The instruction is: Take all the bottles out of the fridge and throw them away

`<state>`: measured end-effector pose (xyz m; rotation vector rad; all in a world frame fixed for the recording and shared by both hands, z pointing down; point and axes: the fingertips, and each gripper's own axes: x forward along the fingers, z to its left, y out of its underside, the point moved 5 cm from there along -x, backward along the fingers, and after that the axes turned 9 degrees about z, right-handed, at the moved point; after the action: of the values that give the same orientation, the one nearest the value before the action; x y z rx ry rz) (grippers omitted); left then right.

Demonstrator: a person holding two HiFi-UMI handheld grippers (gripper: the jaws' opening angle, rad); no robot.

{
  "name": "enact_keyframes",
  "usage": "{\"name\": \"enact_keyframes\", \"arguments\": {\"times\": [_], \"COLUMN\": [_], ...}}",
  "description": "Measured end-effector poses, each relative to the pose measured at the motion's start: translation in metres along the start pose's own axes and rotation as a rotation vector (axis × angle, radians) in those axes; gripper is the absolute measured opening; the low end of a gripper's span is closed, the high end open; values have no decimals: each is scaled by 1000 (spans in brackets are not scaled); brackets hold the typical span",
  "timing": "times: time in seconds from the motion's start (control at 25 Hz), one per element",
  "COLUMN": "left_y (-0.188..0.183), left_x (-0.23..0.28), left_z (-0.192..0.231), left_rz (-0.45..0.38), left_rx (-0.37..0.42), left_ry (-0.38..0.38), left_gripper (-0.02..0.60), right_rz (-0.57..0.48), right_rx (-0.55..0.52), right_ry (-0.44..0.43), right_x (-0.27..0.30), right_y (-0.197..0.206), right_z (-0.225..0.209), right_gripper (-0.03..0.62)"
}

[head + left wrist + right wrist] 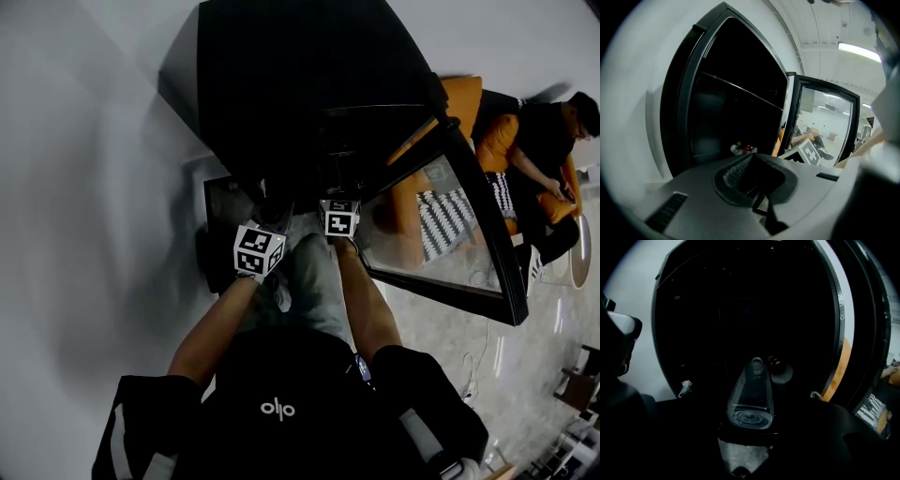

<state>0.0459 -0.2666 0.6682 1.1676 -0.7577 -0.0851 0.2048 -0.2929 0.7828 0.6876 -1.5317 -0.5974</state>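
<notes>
The black fridge (281,84) stands open in front of me, its inside very dark. In the right gripper view a clear plastic bottle (751,397) lies on its side on the fridge floor, base toward me. A dark bottle with a pale cap (780,369) lies just behind it. My right gripper (749,434) is open, its dark jaws to either side of the clear bottle's base, not pressing it. My left gripper (754,176) is shut on nothing, outside the fridge's left front. From there I see small bottles (740,149) low inside. In the head view both grippers, left (270,220) and right (337,197), point into the fridge.
The fridge's glass door (450,234) swings open to the right. A shelf (740,91) crosses the dark inside. A small white scrap (685,388) lies at the lower left of the opening. A person (548,169) sits on an orange sofa (464,98) beyond the door.
</notes>
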Motion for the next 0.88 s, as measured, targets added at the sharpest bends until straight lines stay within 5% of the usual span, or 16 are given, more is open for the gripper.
{"name": "enact_keyframes", "arguments": {"times": [0.24,0.44,0.88], "left_y": [10,5,-95], "left_x": [6,-6,-131], "left_z": [13,14,-45], "left_rz": [-10,-4,55], "left_rx": [18,9,-30], "left_ry": [9,10,30], "left_gripper": [6,6,6], "right_rz": [7,30,143], "right_rx": [-17,7,8], "right_ry": [81,37,3], "right_x": [20,2,-188], "right_y": [-1,-3,-48], "right_z": [4,10,45], "right_gripper": [310,310,308]}}
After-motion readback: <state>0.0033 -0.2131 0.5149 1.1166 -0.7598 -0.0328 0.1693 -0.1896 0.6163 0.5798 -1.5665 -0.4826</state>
